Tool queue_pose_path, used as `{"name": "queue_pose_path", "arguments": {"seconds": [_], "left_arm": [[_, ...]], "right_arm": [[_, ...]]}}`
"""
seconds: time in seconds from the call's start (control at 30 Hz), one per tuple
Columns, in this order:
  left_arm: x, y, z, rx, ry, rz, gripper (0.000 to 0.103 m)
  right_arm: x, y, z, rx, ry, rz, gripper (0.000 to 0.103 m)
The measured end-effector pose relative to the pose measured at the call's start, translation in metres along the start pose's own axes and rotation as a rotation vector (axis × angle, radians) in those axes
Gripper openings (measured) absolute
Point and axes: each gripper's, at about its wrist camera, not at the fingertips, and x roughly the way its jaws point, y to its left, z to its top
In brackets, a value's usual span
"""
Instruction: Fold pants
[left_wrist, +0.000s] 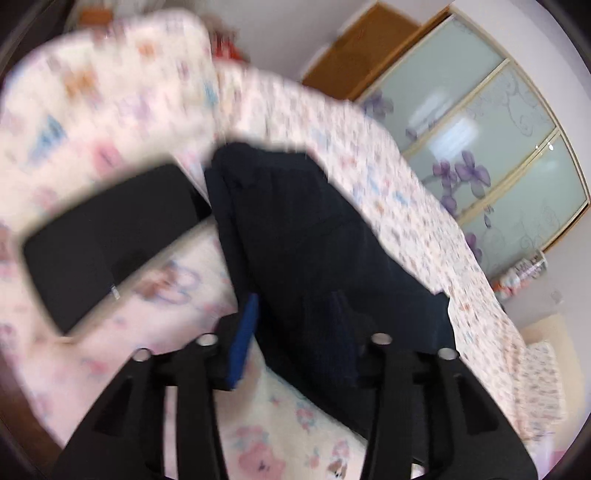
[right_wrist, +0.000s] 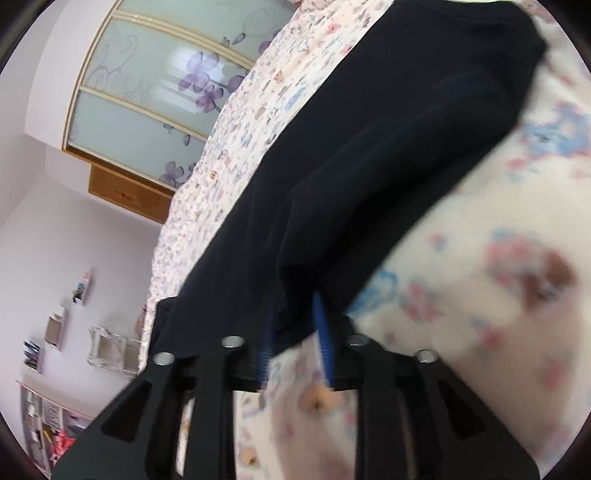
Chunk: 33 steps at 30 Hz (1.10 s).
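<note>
Floral bedspread (left_wrist: 424, 206) under dark pants (left_wrist: 314, 251), beside a black folded garment (left_wrist: 110, 240); left gripper (left_wrist: 295, 343) parted, cloth between; right gripper (right_wrist: 295, 343) ajar at the hem, apparently released; risk: loose fold springing open, dragged by withdrawing pads.

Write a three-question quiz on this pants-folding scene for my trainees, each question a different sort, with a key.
1. True or false: the dark pants lie on a floral bedspread.
2. Which colour are the flowers on the wardrobe doors? A red, B purple, C yellow.
3. Fill in: in the left wrist view, the flat black item lies to the ___ of the pants.

Key: 1 true; 2 B; 3 left.
</note>
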Motion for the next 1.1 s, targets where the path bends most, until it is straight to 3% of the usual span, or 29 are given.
{"name": "queue_pose_path", "arguments": {"seconds": [0.03,0.07,0.1,0.13,0.23,0.4,0.47,0.53,0.67,0.73,0.77,0.87,0.93,1.0,1.1], "left_arm": [[-0.017,-0.007,-0.004,0.044,-0.071,-0.001,0.055],[-0.027,-0.017,-0.008,0.082,-0.113,-0.010,0.060],[-0.039,-0.030,-0.015,0.134,-0.157,-0.032,0.072],[-0.045,-0.043,-0.021,0.172,-0.180,-0.056,0.081],[-0.051,-0.080,-0.044,0.278,-0.198,-0.135,0.092],[-0.023,-0.128,-0.089,0.426,-0.162,-0.180,0.098],[-0.002,-0.134,-0.104,0.457,-0.108,-0.150,0.098],[0.022,-0.131,-0.111,0.477,-0.047,-0.067,0.098],[0.038,-0.119,-0.109,0.441,-0.001,-0.038,0.097],[0.039,-0.120,-0.112,0.463,-0.007,-0.023,0.097],[0.041,-0.121,-0.113,0.475,-0.006,-0.013,0.097],[0.044,-0.122,-0.115,0.497,-0.003,0.001,0.101],[0.043,-0.122,-0.115,0.498,-0.003,0.001,0.101],[0.042,-0.120,-0.116,0.498,-0.003,-0.003,0.101],[0.043,-0.120,-0.116,0.498,-0.004,-0.004,0.101]], "right_arm": [[-0.008,0.001,-0.002,0.002,-0.012,0.005,0.042],[-0.017,0.001,-0.003,0.004,-0.029,0.008,0.046],[-0.031,0.000,-0.003,0.008,-0.064,0.015,0.051],[-0.045,-0.002,-0.001,0.014,-0.117,0.021,0.051],[-0.079,-0.007,0.012,0.014,-0.289,0.006,0.051],[-0.086,0.002,0.038,-0.057,-0.327,-0.006,0.051],[-0.075,0.011,0.044,-0.099,-0.301,0.006,0.051],[-0.064,0.013,0.053,-0.121,-0.279,0.001,0.051],[-0.040,-0.035,0.071,0.032,-0.261,-0.207,0.050],[-0.033,-0.069,0.074,0.128,-0.223,-0.133,0.033],[-0.036,-0.073,0.073,0.148,-0.226,-0.112,0.033],[-0.055,-0.068,0.067,0.146,-0.306,-0.039,0.037],[-0.065,-0.062,0.064,0.118,-0.346,0.027,0.047],[-0.065,-0.048,0.064,0.033,-0.320,0.133,0.056],[-0.052,-0.013,0.057,-0.133,-0.239,0.257,0.058]]}}
